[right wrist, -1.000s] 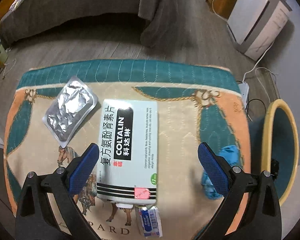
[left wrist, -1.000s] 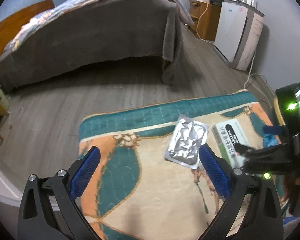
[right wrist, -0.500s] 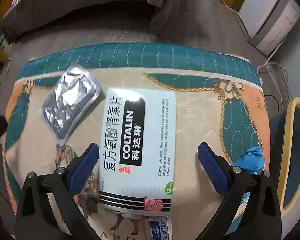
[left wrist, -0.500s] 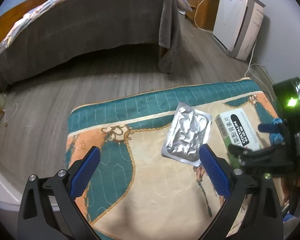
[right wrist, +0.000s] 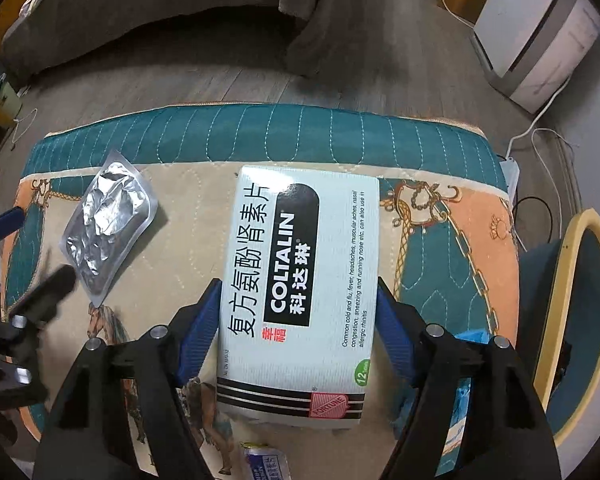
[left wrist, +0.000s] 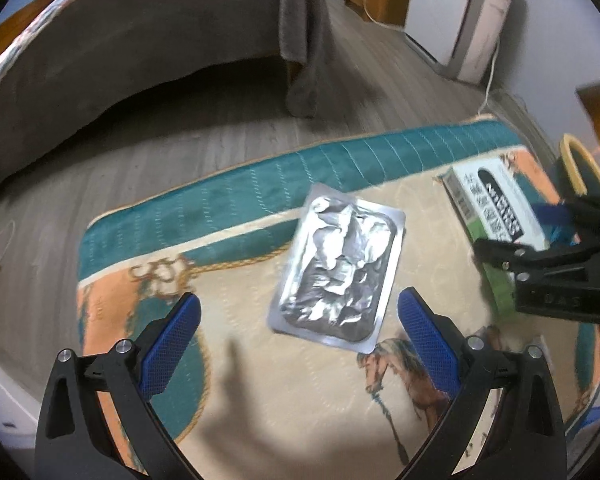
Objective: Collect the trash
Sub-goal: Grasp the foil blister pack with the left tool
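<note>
A crumpled silver foil blister pack [left wrist: 338,264] lies on the patterned cloth-covered table [left wrist: 236,208], just ahead of my open, empty left gripper [left wrist: 298,340]. It also shows in the right wrist view [right wrist: 108,226]. My right gripper [right wrist: 298,330] has closed on both long sides of a white Coltalin medicine box [right wrist: 300,280], which rests on the cloth; the box also shows at the right of the left wrist view [left wrist: 496,208]. A yellow-rimmed teal bin [right wrist: 580,300] stands beside the table's right edge.
A blue crumpled scrap [right wrist: 470,338] lies under the right finger, and a small blue-white packet [right wrist: 264,462] lies near the table's front edge. A bed with a grey cover [left wrist: 140,60], a white appliance [right wrist: 536,36] and cables on the wood floor lie beyond.
My right gripper moved forward and closed its fingers onto the medicine box. My left gripper moved closer to the foil pack, still open.
</note>
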`<state>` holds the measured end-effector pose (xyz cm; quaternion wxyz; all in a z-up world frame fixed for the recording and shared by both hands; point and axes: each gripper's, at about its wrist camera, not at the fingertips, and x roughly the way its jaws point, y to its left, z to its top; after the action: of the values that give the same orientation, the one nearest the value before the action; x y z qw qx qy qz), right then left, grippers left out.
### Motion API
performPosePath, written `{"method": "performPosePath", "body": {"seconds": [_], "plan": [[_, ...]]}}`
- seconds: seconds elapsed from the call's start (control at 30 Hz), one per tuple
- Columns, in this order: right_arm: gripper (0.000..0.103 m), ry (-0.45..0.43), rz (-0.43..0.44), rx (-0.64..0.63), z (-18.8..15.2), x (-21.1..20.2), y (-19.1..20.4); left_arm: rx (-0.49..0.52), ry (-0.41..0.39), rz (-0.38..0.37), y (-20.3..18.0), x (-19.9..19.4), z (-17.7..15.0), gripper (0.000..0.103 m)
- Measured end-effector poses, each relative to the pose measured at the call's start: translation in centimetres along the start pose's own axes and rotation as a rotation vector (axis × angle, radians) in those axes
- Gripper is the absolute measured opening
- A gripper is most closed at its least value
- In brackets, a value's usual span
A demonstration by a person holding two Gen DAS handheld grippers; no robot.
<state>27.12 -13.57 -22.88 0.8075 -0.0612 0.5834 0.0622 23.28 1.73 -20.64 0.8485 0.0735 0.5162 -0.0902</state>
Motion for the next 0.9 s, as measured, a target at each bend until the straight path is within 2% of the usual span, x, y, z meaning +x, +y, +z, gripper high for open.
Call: {"method": "performPosePath", "body": {"seconds": [0.27,0.57,0.67,0.77,0.9], "plan": [[0.072,-0.002,-0.026,-0.082,0.7,0.7,0.5,0.060,0.074,0.006,-1.5,3.4,0.3,0.098],[0.072,0.000,-0.020,-0.101,0.9,1.1,0.8,0.040,0.078,-0.019,-1.1,3.9,0.5,0.098],[0.072,0.002,-0.025,-0.104,1.0,1.1,0.7,0.050,0.077,-0.021,-1.3,3.6,0.7,0.092],[0.072,0.007,-0.007,-0.095,0.9,0.8,0.8,0.060,0.067,-0.029,-1.6,3.2,0.8,0.074],[0.072,-0.020,-0.003,-0.094,0.8,-0.5,0.7,0.066,0.071,-0.028,-1.7,2.6,0.5,0.073]]}}
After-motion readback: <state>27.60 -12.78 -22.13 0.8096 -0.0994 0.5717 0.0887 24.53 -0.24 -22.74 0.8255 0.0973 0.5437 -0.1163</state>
